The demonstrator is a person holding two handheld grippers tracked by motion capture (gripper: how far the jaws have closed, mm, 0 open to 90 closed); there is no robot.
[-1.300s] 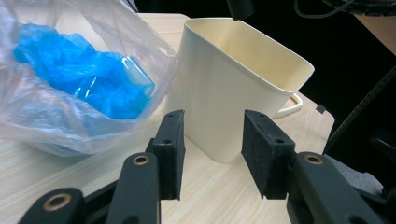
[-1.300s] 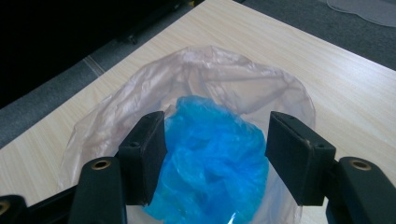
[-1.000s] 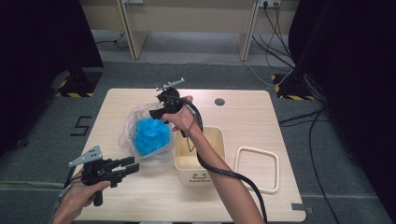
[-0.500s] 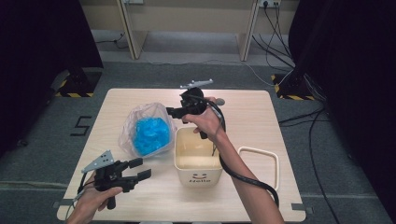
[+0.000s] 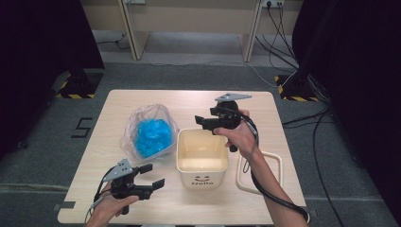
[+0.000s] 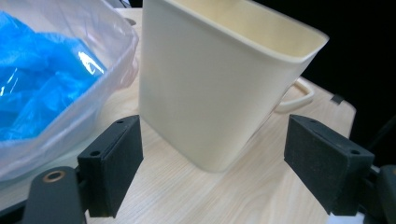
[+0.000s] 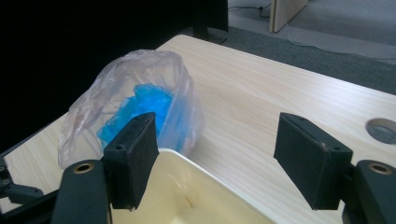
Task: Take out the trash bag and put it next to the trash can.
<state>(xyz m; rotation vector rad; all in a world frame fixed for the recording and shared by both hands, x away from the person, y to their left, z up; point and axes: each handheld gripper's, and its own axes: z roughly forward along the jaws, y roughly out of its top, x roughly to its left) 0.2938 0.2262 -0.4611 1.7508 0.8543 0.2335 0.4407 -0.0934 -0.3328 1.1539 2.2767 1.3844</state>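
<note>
A pale wooden surface (image 5: 142,101) lies in front of me, ringed by grey floor and dark curtains. Near its middle stands a cream bin (image 5: 202,158), open at the top, empty inside, with a small smiling face on its near wall. Just left of it, close to or touching it, sits a clear plastic bag (image 5: 147,132) bunched around crumpled blue material (image 5: 152,135). A cream frame-shaped lid (image 5: 276,172) lies flat to the right of the bin. A second ago my right hand-held gripper (image 5: 204,123) was over the bag; it has since swung right and now hovers above the bin's far rim. Its jaws have just been opening, stand wide and hold nothing. My left hand-held gripper (image 5: 153,176) hangs low at the near left of the surface and points at the bin's side wall. Its jaws have just been opening too and now gape wide around empty air. From its own view the bin (image 6: 219,88) is just ahead of the pads, not between them. The bag is free of both grippers. I judge the next step is to steady the bin before the bag goes into it.
</note>
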